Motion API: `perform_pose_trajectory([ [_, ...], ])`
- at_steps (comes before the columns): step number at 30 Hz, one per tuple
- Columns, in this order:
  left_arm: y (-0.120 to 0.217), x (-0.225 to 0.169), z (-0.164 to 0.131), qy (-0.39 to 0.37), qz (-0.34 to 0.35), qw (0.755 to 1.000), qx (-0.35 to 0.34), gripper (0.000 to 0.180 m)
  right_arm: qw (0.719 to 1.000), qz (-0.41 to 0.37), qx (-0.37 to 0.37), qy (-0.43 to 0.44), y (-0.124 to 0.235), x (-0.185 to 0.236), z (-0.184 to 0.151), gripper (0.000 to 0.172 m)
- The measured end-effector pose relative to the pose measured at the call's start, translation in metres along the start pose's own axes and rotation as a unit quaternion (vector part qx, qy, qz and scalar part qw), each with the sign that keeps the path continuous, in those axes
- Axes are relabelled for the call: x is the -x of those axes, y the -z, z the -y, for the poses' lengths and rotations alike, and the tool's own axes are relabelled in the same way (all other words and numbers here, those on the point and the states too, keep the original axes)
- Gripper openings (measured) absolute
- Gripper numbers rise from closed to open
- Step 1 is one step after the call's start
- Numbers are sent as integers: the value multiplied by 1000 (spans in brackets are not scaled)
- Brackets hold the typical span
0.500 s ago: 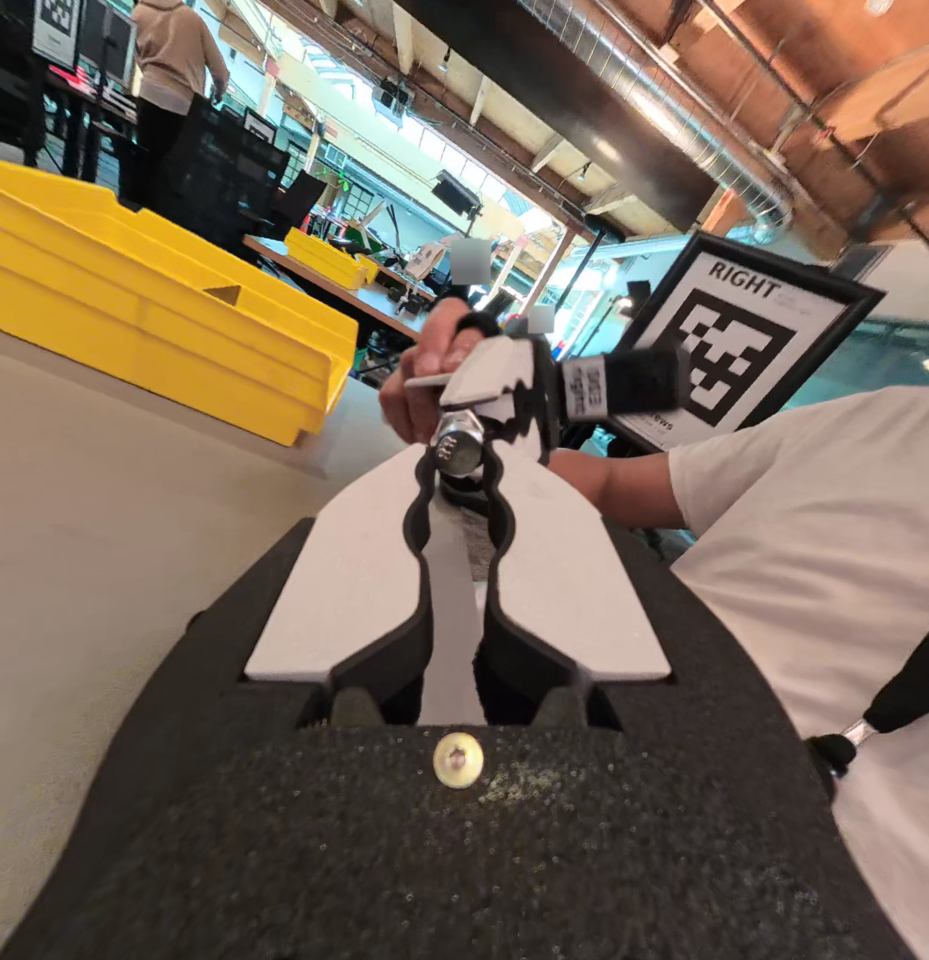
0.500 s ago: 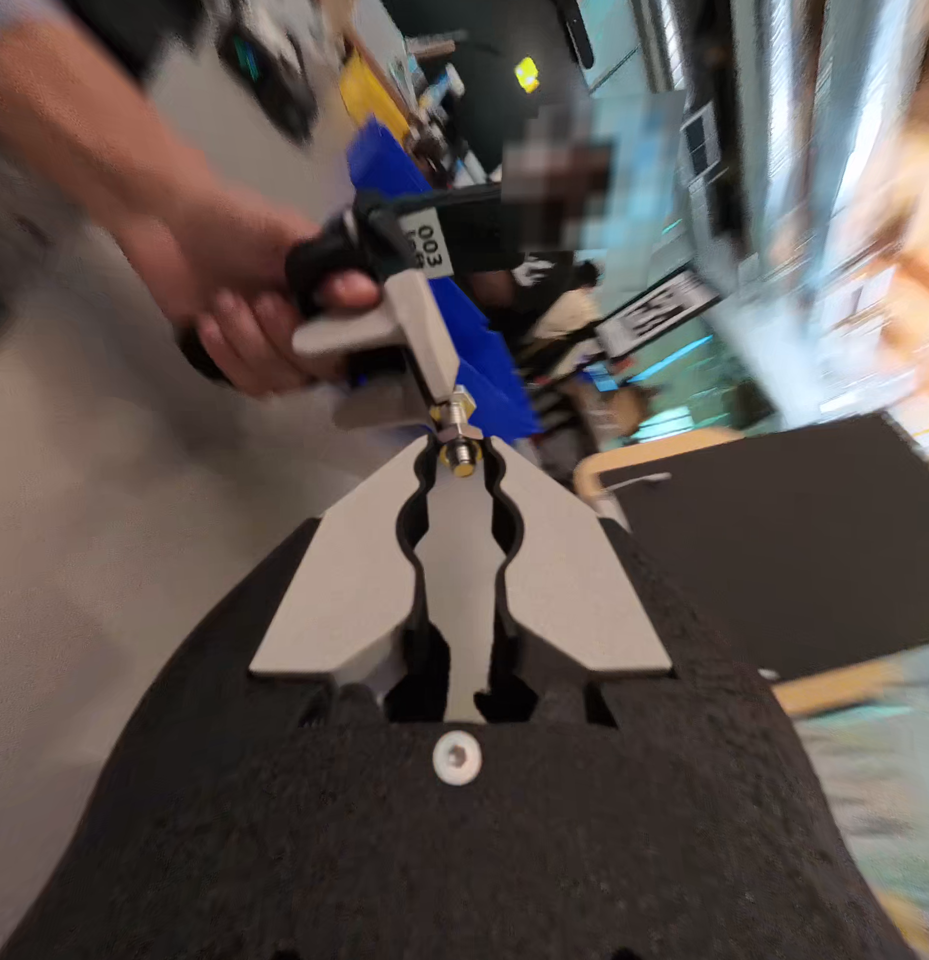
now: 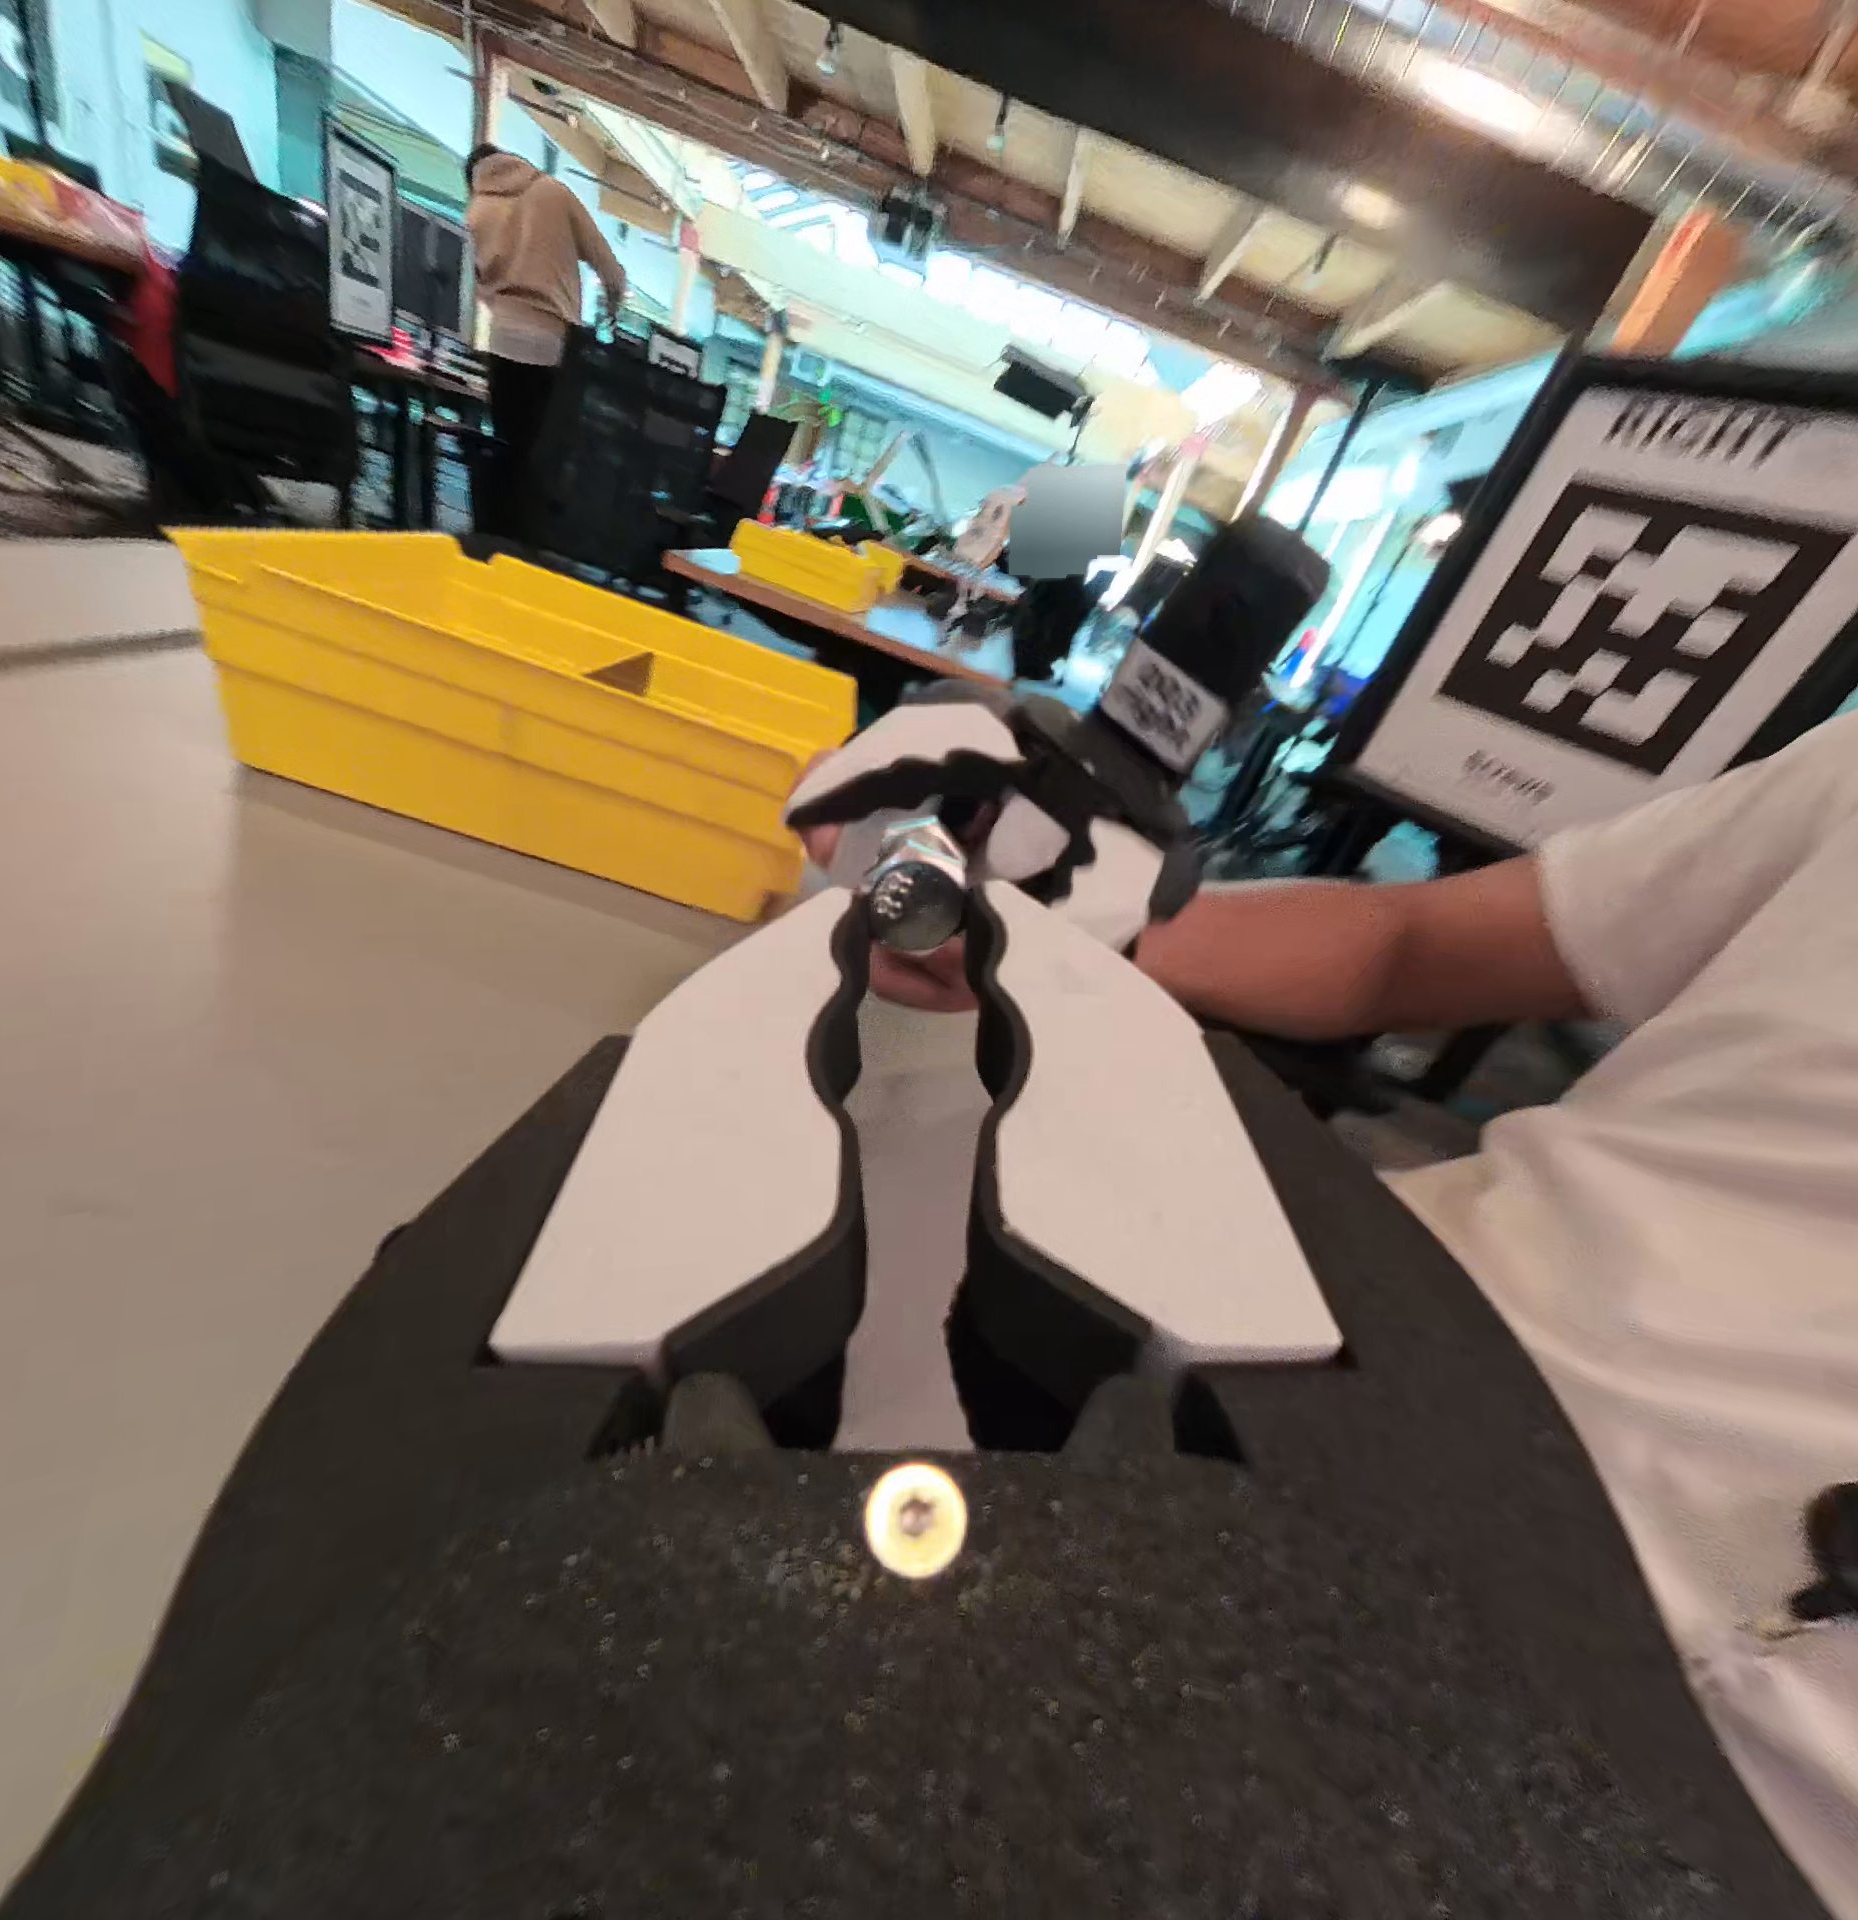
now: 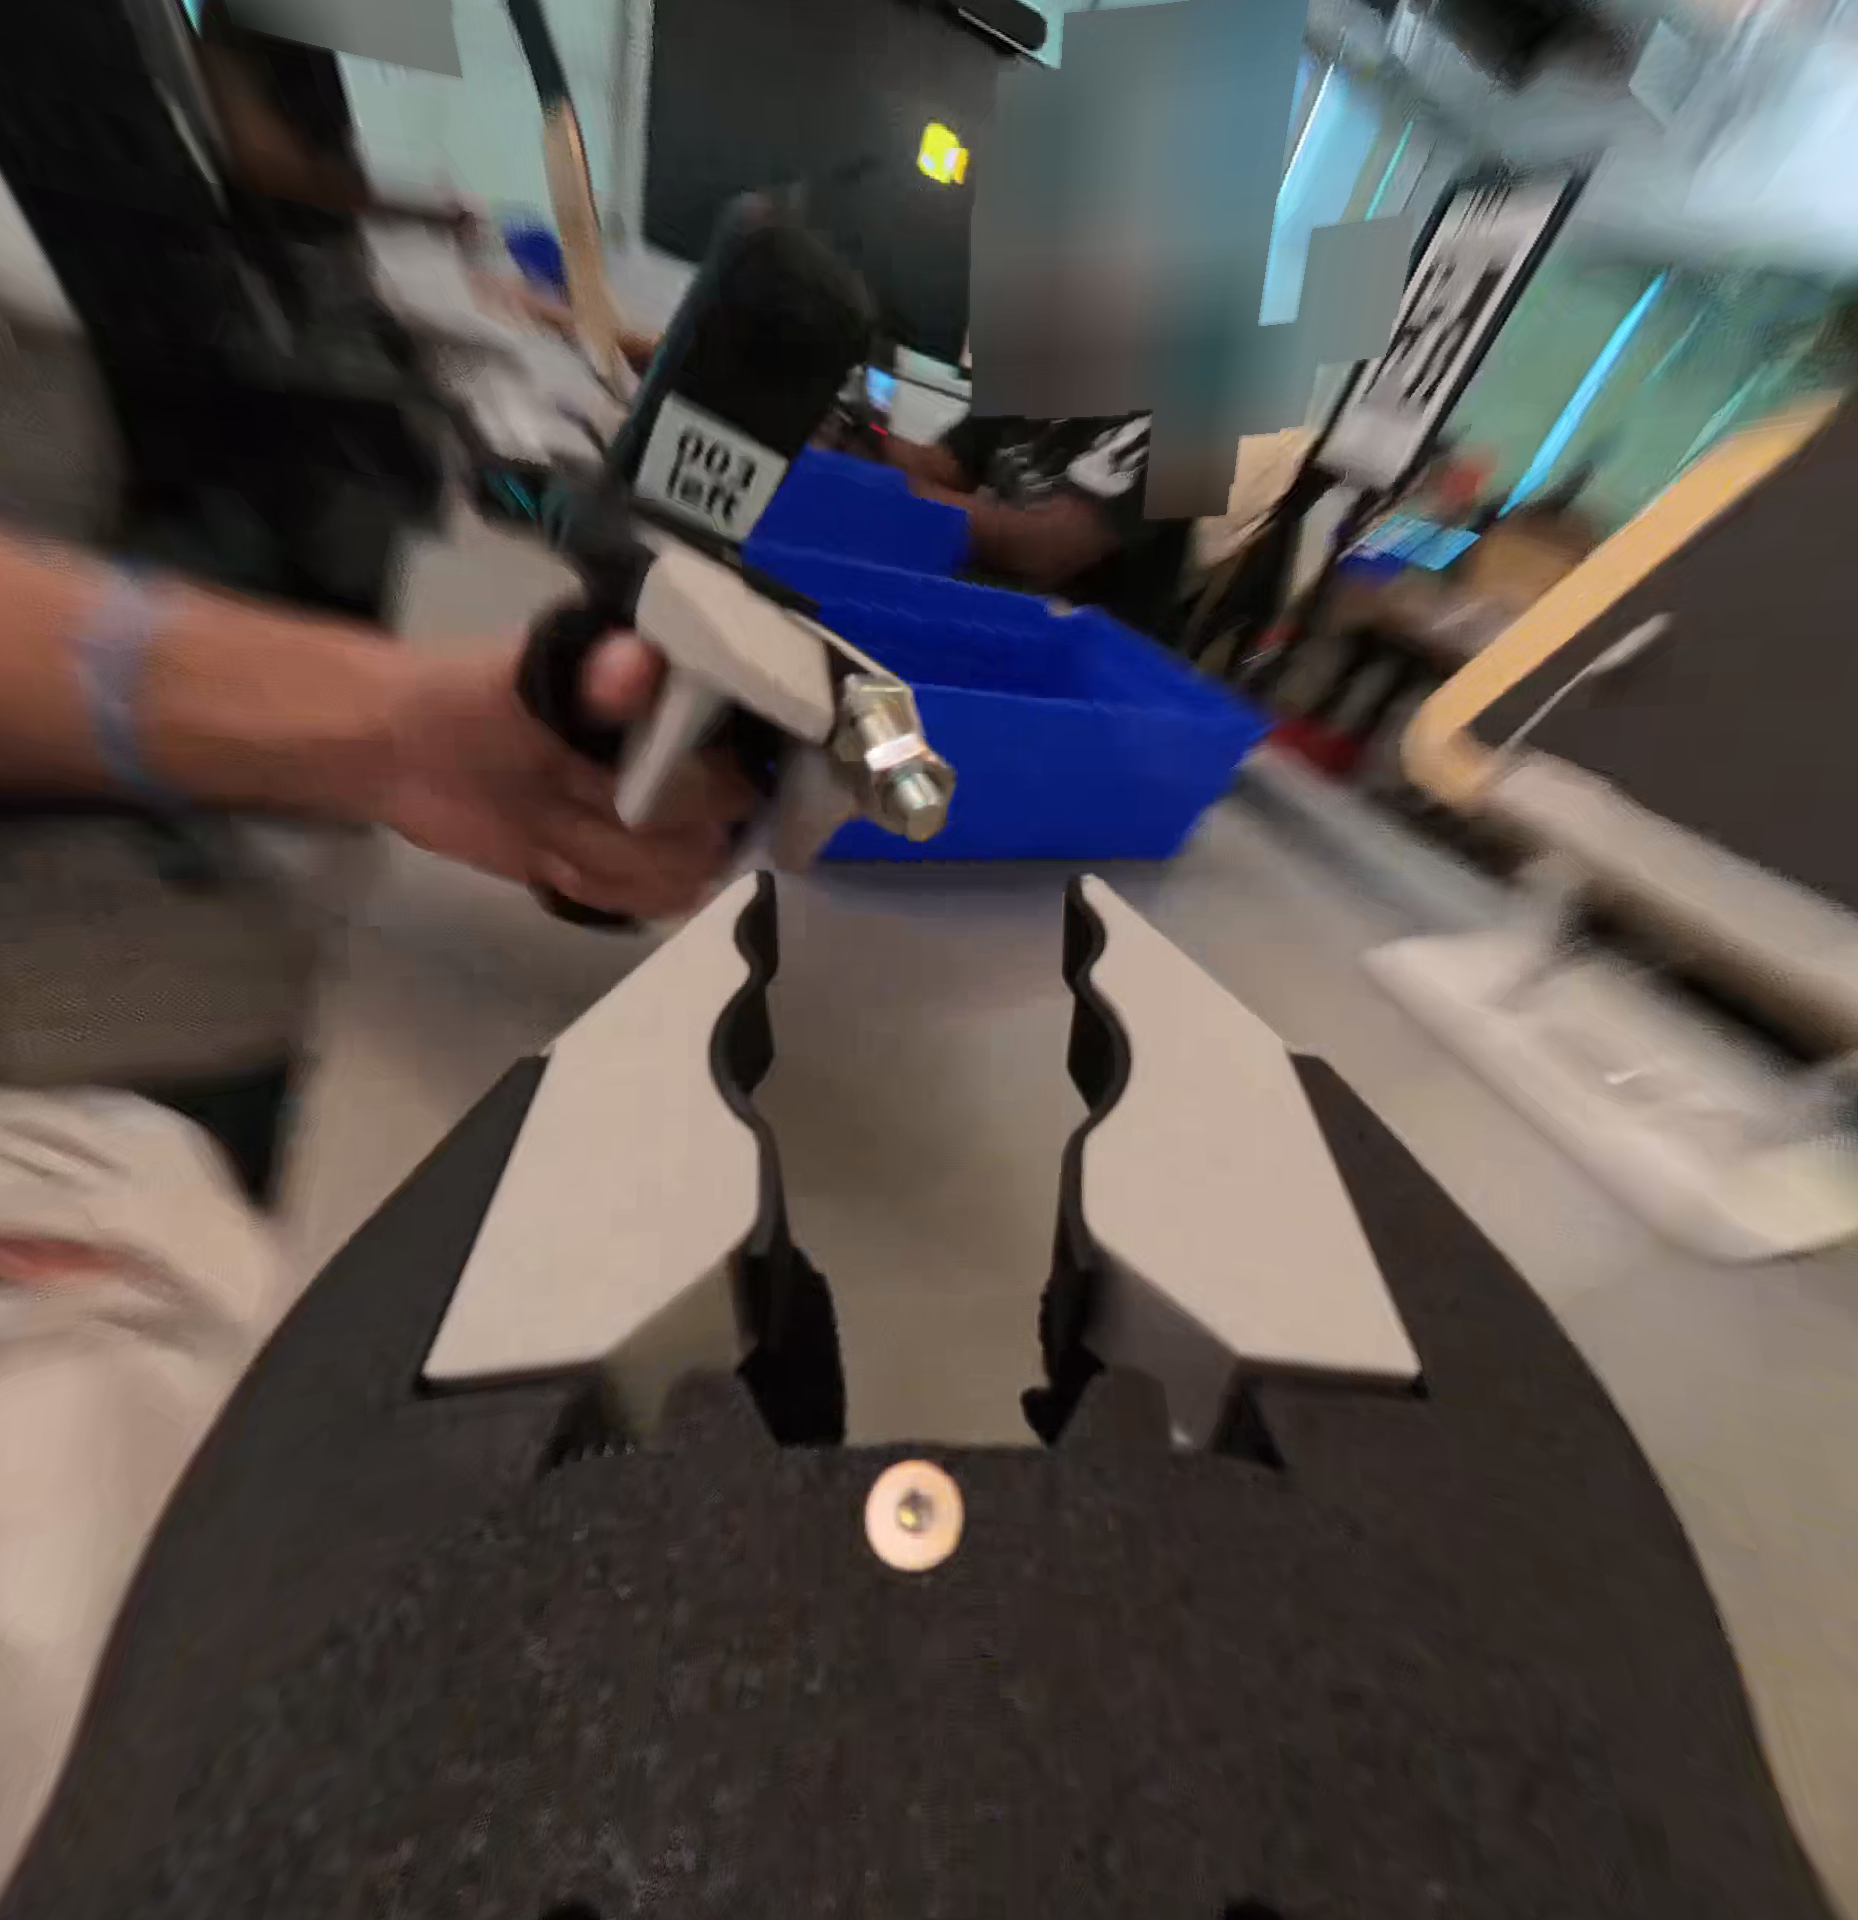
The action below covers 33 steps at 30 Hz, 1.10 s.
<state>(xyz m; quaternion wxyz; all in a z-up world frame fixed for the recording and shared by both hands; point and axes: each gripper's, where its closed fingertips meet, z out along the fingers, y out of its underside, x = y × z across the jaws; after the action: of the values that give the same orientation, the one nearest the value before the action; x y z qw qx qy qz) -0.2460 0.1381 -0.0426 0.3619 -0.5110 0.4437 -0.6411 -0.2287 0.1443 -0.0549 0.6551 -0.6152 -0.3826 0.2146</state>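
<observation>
The worktop (image 3: 229, 1039) is a plain, pale grey-beige surface. A yellow plastic bin (image 3: 509, 717) stands on it toward the far left edge in the left wrist view; in the right wrist view a blue plastic bin (image 4: 1029, 748) sits farther along the same top. Around it is a workshop hall with exposed timber beams, a metal duct (image 3: 1372, 135) along the ceiling and bright skylights. Another table behind carries a second yellow bin (image 3: 811, 561). A person in a tan hooded top (image 3: 535, 260) stands at black racks in the far background. A framed black-and-white marker board (image 3: 1652, 613) stands at the right.

The left gripper (image 3: 914, 914) is closed on a steel hex bolt (image 3: 912, 902): its black ridged pads press the head from both sides, held up off the worktop. In the right wrist view the threaded shank, with nuts on it (image 4: 889, 753), sticks out past the left fingertips in front of the blue bin. The right gripper (image 4: 917, 904) is spread wide with nothing between its fingers, just below and apart from the bolt's tip.

The right wrist view is heavily smeared, so the objects at its right edge cannot be made out. The operator's white shirt (image 3: 1683, 1143) cuts off the right side of the left wrist view.
</observation>
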Motion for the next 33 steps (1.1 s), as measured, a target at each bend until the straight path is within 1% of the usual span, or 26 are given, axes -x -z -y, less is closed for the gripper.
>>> perform_pose_trajectory([
  [1,2,1,-1,-29,14,999,10,17,992,46,-10,-115,-3,2,-1,54],
  [2,3,3,-1,-53,26,998,17,17,969,94,-17,-226,-5,4,0,54],
  [3,4,4,-1,-69,33,997,22,17,933,144,-27,-328,-6,6,1,54],
  [4,5,5,-1,-78,37,996,22,17,890,196,-42,-409,-5,9,5,54],
  [5,6,5,-1,-80,37,996,19,17,850,232,-51,-470,-5,9,6,54],
  [6,6,6,0,-79,38,996,15,17,820,250,-64,-510,-4,7,8,53],
  [7,6,8,1,-77,40,996,12,17,804,247,-81,-534,-4,1,8,53],
  [8,6,8,1,-75,39,996,10,17,800,241,-84,-543,-4,-2,6,50],
  [10,5,9,1,-72,37,997,10,17,803,243,-73,-538,-5,-1,4,44],
  [14,0,9,-4,-67,32,997,21,17,802,242,-82,-540,-6,-1,8,36],
  [15,-1,9,-4,-68,32,997,23,17,802,244,-81,-539,-6,0,8,33],
  [16,-3,9,-6,-69,32,997,27,17,804,246,-80,-536,-6,1,8,24],
  [18,-5,8,-8,-69,30,997,31,17,813,239,-73,-526,-7,1,6,16],
  [20,-6,8,-8,-65,29,997,32,17,835,227,-67,-498,-6,1,7,16],
  [21,-6,7,-8,-59,26,997,32,17,858,212,-62,-464,-6,1,8,16],
  [22,-6,6,-8,-49,20,998,29,17,889,193,-58,-411,-5,1,9,16],
  [24,-7,3,-6,-20,-2,1000,18,17,957,144,-42,-248,-3,3,12,17],
  [25,-7,0,-5,-9,-14,1000,13,17,982,114,-29,-148,-1,4,13,17],
  [26,-8,-4,-4,3,-29,1000,8,17,995,86,-21,-47,1,6,15,17],
  [27,-9,-7,-4,15,-41,999,5,17,997,54,-11,57,3,8,16,17],
  [28,-10,-8,-4,23,-45,999,4,17,986,16,5,166,5,8,15,17],
  [29,-11,-10,-6,27,-49,998,6,17,961,-25,17,274,7,9,14,17],
  [30,-12,-12,-7,31,-54,998,8,17,921,-68,27,383,9,10,15,17],
  [31,-13,-12,-7,37,-56,998,10,17,862,-112,40,492,11,9,15,17],
  [32,-14,-12,-9,42,-57,997,14,17,792,-149,53,589,12,9,14,17],
  [33,-14,-11,-11,47,-56,997,19,17,725,-177,58,663,12,8,12,17],
])
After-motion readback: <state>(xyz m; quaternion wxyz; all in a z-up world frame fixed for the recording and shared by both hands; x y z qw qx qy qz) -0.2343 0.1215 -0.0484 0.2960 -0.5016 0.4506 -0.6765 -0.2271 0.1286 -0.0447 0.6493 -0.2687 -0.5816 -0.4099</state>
